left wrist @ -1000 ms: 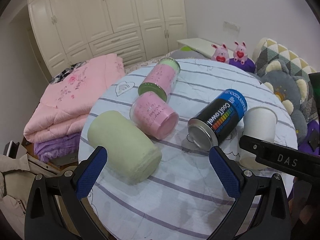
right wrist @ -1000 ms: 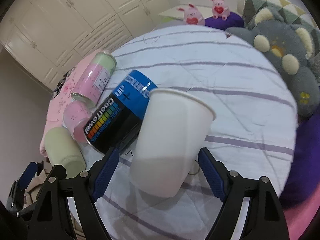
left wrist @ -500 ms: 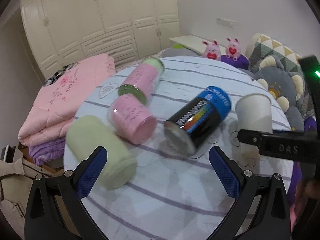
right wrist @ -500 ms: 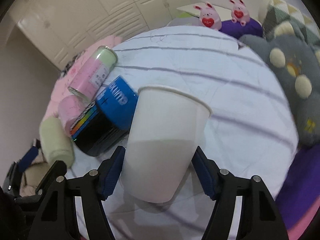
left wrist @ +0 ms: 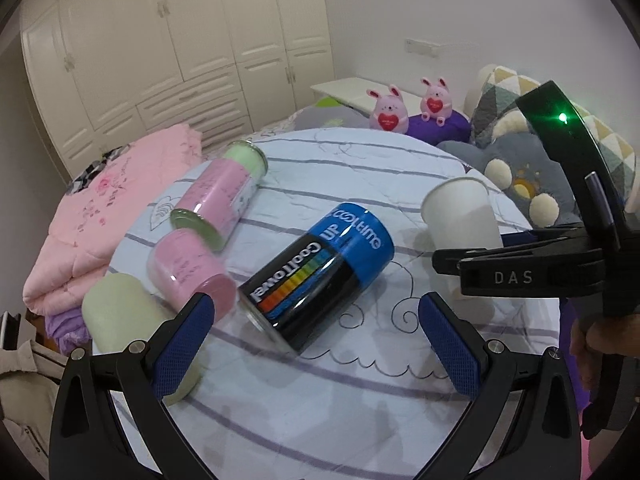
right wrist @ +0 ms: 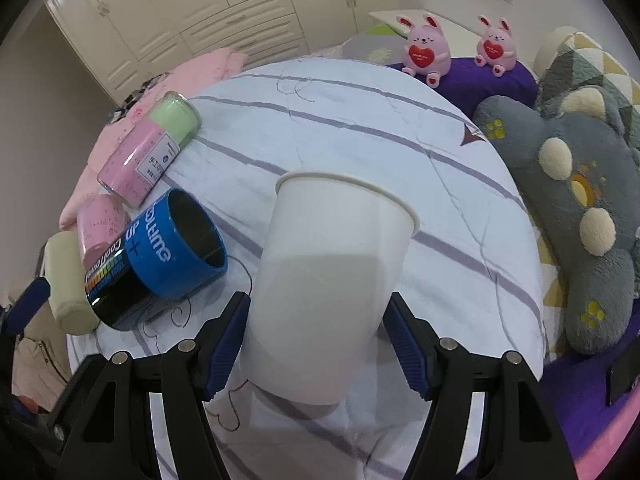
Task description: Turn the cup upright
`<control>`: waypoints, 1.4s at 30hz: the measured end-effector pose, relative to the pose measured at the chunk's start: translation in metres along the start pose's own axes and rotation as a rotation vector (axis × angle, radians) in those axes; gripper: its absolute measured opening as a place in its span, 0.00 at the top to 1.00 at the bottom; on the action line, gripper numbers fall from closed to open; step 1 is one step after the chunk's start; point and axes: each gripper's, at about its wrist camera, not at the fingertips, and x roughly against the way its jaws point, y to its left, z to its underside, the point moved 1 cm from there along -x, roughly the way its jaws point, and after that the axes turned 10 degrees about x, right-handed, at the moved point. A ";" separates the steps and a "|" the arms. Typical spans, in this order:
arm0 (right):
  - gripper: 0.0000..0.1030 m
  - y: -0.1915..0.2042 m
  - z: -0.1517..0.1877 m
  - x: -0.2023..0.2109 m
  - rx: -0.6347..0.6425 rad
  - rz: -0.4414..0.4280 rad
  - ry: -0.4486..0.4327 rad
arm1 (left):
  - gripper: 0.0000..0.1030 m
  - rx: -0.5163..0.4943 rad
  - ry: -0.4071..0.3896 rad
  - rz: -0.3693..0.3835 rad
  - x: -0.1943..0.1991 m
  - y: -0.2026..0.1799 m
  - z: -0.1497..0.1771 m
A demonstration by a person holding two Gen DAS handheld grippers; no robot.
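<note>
Blue pads of my right gripper [right wrist: 316, 340] press both sides of the white paper cup [right wrist: 332, 280] low on its wall, rim pointing away and up, so I judge the grip sits near the base to leave the mouth free as it tips toward upright. It hangs over the near right part of the striped round table [right wrist: 460, 208], and whether its base touches the cloth I cannot tell. My left gripper [left wrist: 316, 340] hangs spread wide with nothing between its pads. Just beyond it lies the black-and-blue can [left wrist: 320, 276] on its side; farther left lie pink jars [left wrist: 216, 200].
</note>
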 end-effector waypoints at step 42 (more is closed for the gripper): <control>0.19 -0.054 0.037 0.135 -0.122 0.246 -0.313 | 0.00 0.123 0.060 0.038 -0.007 -0.093 -0.044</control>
